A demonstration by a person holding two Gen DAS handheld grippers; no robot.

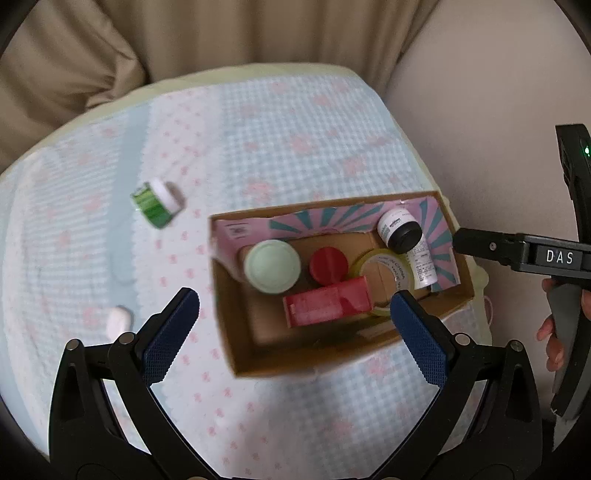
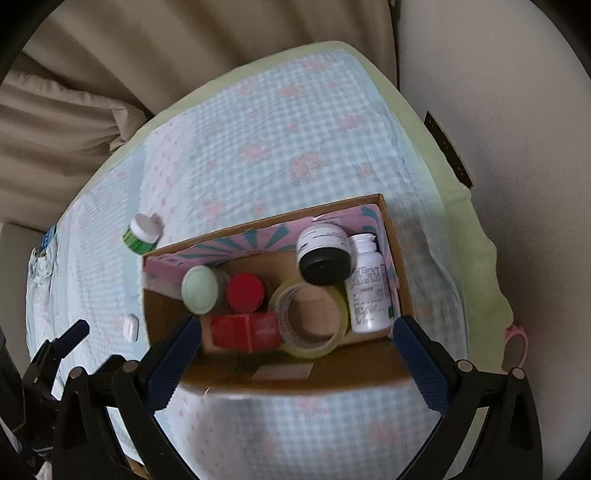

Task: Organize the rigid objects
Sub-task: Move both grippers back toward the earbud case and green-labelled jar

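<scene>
An open cardboard box (image 1: 229, 332) (image 2: 391, 229) stands on the checked blue cloth. Inside it lie a pale green lid (image 1: 274, 266) (image 2: 200, 290), a red cap (image 1: 328, 266) (image 2: 245, 292), a red carton (image 1: 327, 301) (image 2: 243, 330), a tape roll (image 1: 384, 271) (image 2: 312, 319), a black-capped jar (image 1: 400, 230) (image 2: 324, 254) and a white bottle (image 1: 423, 266) (image 2: 367, 290). My left gripper (image 1: 293, 332) hovers open above the box with nothing between its fingers. My right gripper (image 2: 293, 350) is open over the box too, and empty. A green jar (image 1: 157, 201) (image 2: 142, 234) lies on the cloth left of the box.
A small white object (image 1: 118, 321) (image 2: 131, 326) lies on the cloth near the box's left side. Beige curtain folds (image 1: 221, 33) hang behind the table and a pale wall (image 2: 498, 110) stands to the right. A pink loop (image 2: 517, 343) hangs at the table's right edge.
</scene>
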